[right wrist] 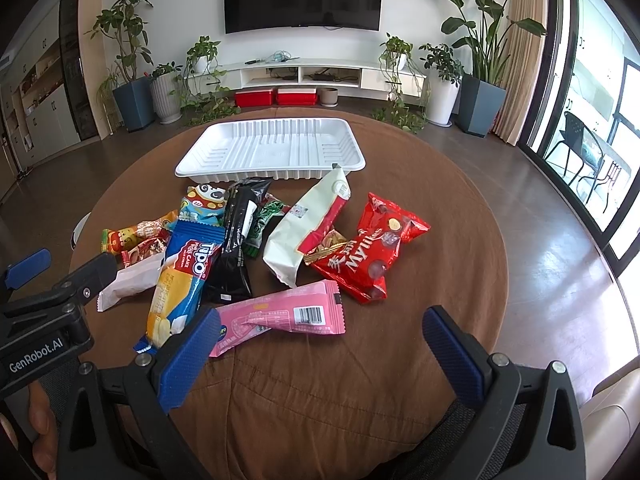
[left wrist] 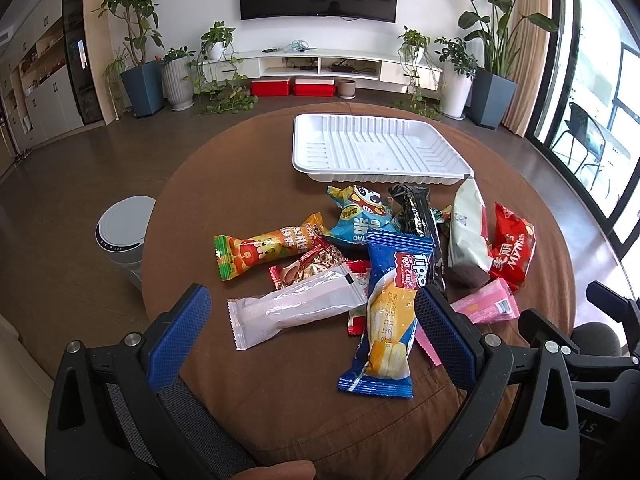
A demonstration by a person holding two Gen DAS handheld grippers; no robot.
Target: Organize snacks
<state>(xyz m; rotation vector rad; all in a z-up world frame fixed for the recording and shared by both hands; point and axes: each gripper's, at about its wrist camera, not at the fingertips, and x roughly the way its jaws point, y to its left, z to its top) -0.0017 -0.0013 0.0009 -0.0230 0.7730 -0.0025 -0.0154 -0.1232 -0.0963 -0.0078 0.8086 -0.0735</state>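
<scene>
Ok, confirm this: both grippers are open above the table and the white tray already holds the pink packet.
Wrong on the tray. The white tray holds nothing; the right wrist view shows the pink packet lying on the brown tablecloth. Both the left gripper and the right gripper are open.

The round table wears a matt brown cloth cover [right wrist: 320, 400], quilted with visible stitching. The ribbed tray [right wrist: 272, 148] is smooth white plastic with a slight sheen. The snack wrappers are glossy, crinkled film, the red Mylikes bag [right wrist: 372, 252] shiniest. The gripper fingers [left wrist: 444, 332] carry textured blue pads on matt black plastic.
</scene>
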